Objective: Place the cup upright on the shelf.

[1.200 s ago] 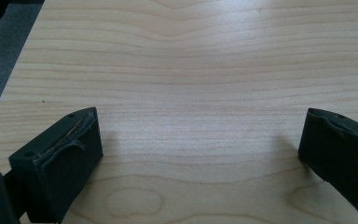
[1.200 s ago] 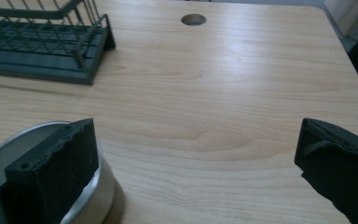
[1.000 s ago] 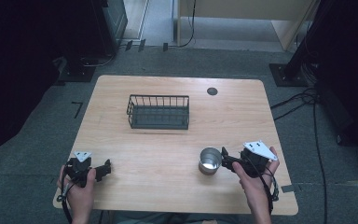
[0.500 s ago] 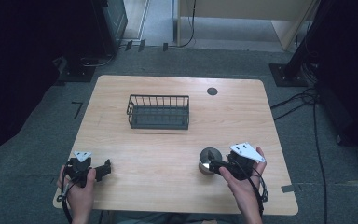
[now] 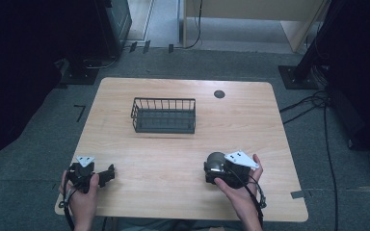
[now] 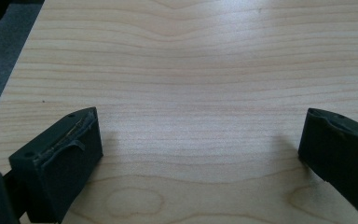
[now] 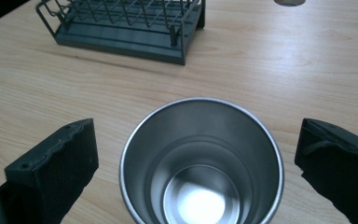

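Note:
A steel cup (image 7: pixel 200 163) stands upright on the wooden table (image 5: pixel 183 149), its mouth open and nothing inside. In the high view the cup (image 5: pixel 215 159) sits at the front right, partly under my right gripper (image 5: pixel 211 172). That right gripper (image 7: pixel 196 158) is open, one jaw on each side of the cup, with a gap to the rim on both sides. My left gripper (image 5: pixel 107 174) rests at the table's front left. Between the open left gripper's (image 6: pixel 200 144) jaws there is bare wood.
A dark wire basket (image 5: pixel 164 115) stands at the middle back of the table; its near corner (image 7: pixel 135 28) shows beyond the cup. A round grommet (image 5: pixel 219 94) is set in the table at the back right. Cables (image 5: pixel 313 103) lie on the floor to the right.
My right gripper has swung left and forward from beside the cup, so its jaws now stand on either side of it. The left gripper has stayed put.

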The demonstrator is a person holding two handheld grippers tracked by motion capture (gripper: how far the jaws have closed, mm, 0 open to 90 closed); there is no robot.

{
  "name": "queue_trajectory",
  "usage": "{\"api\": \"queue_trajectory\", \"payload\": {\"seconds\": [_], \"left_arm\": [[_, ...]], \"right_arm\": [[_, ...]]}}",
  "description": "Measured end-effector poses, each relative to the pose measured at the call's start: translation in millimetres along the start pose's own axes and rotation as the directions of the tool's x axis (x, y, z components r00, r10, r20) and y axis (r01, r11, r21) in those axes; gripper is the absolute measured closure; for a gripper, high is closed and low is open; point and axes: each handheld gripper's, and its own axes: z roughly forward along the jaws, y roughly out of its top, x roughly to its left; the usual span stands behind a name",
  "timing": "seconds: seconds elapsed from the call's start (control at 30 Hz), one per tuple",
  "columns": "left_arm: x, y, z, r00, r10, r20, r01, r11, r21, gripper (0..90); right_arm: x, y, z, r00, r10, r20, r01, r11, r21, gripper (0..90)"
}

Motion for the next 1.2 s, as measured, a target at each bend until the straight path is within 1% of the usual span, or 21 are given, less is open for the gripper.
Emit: {"api": "queue_trajectory", "payload": {"seconds": [0.07,0.1,0.13,0.27,0.4,0.43,0.53,0.73,0.77,0.87,0.93,1.0,1.07,1.2], "left_arm": [[0.0,0.0,0.0,1.0,0.0,0.0,0.0,1.0,0.0,0.0],[0.0,0.0,0.0,1.0,0.0,0.0,0.0,1.0,0.0,0.0],[0.0,0.0,0.0,1.0,0.0,0.0,0.0,1.0,0.0,0.0],[0.0,0.0,0.0,1.0,0.0,0.0,0.0,1.0,0.0,0.0],[-0.2,0.0,0.0,1.0,0.006,0.006,-0.006,1.0,0.001,0.0],[-0.3,0.0,0.0,1.0,0.006,0.007,-0.006,1.0,0.0,0.0],[-0.3,0.0,0.1,1.0,0.006,0.007,-0.006,1.0,0.0,0.0],[-0.3,0.0,0.0,1.0,0.007,0.007,-0.007,1.0,0.0,0.0],[-0.3,0.0,0.0,1.0,0.007,0.007,-0.007,1.0,0.0,0.0],[-0.3,0.0,0.0,1.0,0.007,0.007,-0.007,1.0,0.0,0.0],[-0.3,0.0,0.0,0.9999,0.007,0.007,-0.007,1.0,0.0,0.0],[-0.3,0.0,0.0,1.0,0.007,0.007,-0.007,1.0,0.0,0.0],[-0.3,0.0,0.0,1.0,0.007,0.007,-0.007,1.0,0.0,0.0],[-0.3,0.0,0.0,1.0,0.007,0.007,-0.007,1.0,0.0,0.0]], "right_arm": [[0.4,-3.3,4.3,0.9998,-0.009,0.016,0.009,0.9999,0.008,0.0],[0.2,-5.1,6.4,0.9998,-0.013,0.015,0.012,0.9998,0.013,0.0],[0.4,-6.8,8.1,0.9999,-0.007,0.014,0.006,0.9998,0.019,0.0],[-0.6,-13.9,15.8,0.9996,-0.013,0.026,0.012,0.9991,0.042,0.0],[-1.2,-17.3,20.5,0.9995,-0.012,0.029,0.01,0.9983,0.057,0.0],[-1.2,-19.8,24.8,0.9995,-0.011,0.028,0.009,0.9975,0.071,0.0],[-0.1,-22.5,29.5,0.9995,-0.014,0.03,0.011,0.9964,0.084,0.7],[-0.1,-24.3,32.9,0.9984,-0.017,0.054,0.012,0.9968,0.079,10.2],[0.1,-24.1,32.4,0.9982,-0.012,0.059,0.008,0.9974,0.072,12.4],[1.0,-23.0,29.7,0.9979,-0.017,0.062,0.013,0.9984,0.054,16.9],[1.1,-22.0,28.9,0.9976,-0.017,0.067,0.014,0.9984,0.055,17.6],[0.6,-20.0,28.6,0.9984,-0.013,0.055,0.01,0.998,0.063,17.9],[0.5,-17.5,28.0,0.9984,-0.011,0.055,0.008,0.9979,0.064,17.9],[2.4,-11.1,26.7,0.999,-0.013,0.043,0.011,0.9984,0.055,18.0]]}}
